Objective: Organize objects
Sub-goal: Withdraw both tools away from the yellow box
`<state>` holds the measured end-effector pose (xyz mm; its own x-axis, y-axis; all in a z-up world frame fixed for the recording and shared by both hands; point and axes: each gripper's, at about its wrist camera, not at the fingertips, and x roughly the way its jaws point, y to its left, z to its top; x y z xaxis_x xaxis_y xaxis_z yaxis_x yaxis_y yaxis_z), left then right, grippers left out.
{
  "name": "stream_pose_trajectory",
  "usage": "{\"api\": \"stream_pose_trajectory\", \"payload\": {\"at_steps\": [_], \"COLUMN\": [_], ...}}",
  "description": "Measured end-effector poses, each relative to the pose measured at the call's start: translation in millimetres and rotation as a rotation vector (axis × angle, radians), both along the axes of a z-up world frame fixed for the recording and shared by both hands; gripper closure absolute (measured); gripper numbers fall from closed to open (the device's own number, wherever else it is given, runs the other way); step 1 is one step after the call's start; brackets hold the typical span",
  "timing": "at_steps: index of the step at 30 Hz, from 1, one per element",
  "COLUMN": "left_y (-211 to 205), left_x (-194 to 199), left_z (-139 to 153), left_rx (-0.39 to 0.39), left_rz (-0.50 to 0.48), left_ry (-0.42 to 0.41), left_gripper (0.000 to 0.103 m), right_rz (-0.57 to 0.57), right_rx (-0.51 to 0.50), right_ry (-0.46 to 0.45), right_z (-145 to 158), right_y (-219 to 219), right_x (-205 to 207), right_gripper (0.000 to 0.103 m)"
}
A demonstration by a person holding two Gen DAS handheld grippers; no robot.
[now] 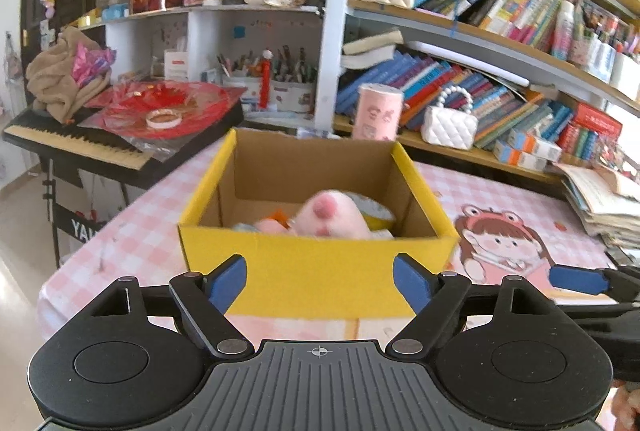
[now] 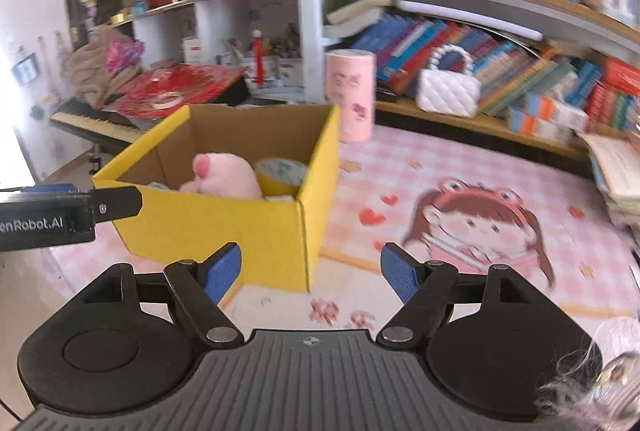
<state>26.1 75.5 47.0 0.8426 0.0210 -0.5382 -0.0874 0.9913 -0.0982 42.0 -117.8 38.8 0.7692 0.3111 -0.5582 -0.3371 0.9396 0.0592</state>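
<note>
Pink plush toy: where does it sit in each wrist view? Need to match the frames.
Left wrist: the pink plush toy lies centre frame, inside the yellow box, just past the near wall.
Right wrist: the plush sits left of centre, in the same box, beside a tape roll.
Shared landmark: the pink canister behind the box.

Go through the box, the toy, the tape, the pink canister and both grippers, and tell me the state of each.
Yellow box: open, upright on the table.
Pink plush toy: inside the box.
Tape roll: inside the box, beside the toy.
Pink canister: upright behind the box.
Left gripper: jaws open, empty.
Right gripper: jaws open, empty.
</note>
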Motion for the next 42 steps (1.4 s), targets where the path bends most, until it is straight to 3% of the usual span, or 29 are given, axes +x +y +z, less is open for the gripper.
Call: {"api": "stream_pose_trajectory", "payload": {"at_steps": [8, 18, 28, 37, 42], "left_y": [-9, -33, -49, -59, -64], "left_x": [-23, -49, -66, -74, -76], "left_z": [-16, -25, -33, -42, -44], "left_rx": [0.007, 0.078, 0.104, 0.118, 0.127], "left_rz": [-0.042, -0.135, -0.210, -0.199, -0.208], "left_ry": [0.048, 0.067, 0.090, 0.129, 0.137], "left_gripper": [0.016, 0.010, 0.009, 0.009, 0.009], "right_rz": [-0.156, -0.344, -0.438, -0.486, -0.503], "right_rx": [-0.019, -0.063, -0.076, -0.081, -0.092], "right_ry": [0.031, 0.021, 0.020, 0.055, 0.059], "right_z": [-11, -24, -26, -32, -33], "right_y": [-20, -31, -38, -44, -46], "right_x": [-45, -90, -125, -140, -145], "right_gripper": [0.025, 0.020, 0.017, 0.014, 0.007]}}
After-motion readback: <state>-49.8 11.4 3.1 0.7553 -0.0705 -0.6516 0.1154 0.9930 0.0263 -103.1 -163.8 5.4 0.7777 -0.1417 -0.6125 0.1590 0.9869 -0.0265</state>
